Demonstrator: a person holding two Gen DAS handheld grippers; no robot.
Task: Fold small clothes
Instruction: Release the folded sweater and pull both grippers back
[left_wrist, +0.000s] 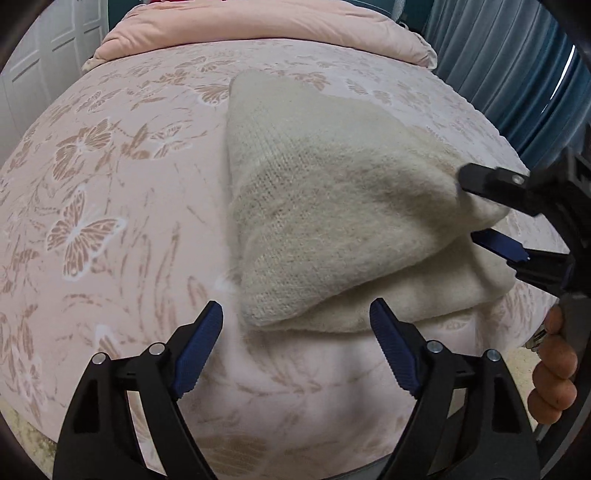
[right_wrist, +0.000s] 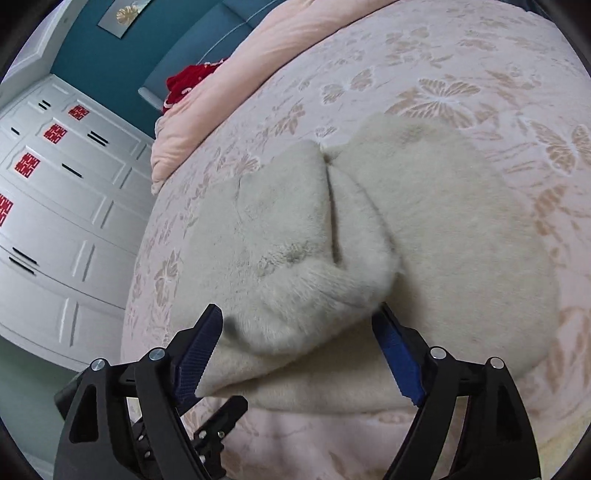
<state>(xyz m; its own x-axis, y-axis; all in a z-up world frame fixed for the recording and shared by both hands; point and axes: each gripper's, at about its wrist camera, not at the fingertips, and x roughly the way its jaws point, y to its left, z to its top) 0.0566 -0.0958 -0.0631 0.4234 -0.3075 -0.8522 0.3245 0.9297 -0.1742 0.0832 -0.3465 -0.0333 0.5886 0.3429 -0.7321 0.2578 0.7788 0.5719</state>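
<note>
Cream knit garment (left_wrist: 332, 206) lies partly folded on the butterfly-print bedspread (left_wrist: 110, 184) — one flap doubled over the lower layer. Left gripper (left_wrist: 297, 347) hovers at its near edge, jaws spread wide and holding nothing. Right gripper (right_wrist: 299, 341) is open too, its fingers straddling a raised fold (contact with the pads is unclear) — not clamped.

Red paper cut-outs (right_wrist: 54, 133) shaped like the Chinese double-happiness sign stand on the white wardrobe (right_wrist: 66, 229) doors, left of the bed (right_wrist: 461, 74) in the right wrist view. Four of them show, one cut by the frame's edge. No other lettering, brand or number can be read in either view.
</note>
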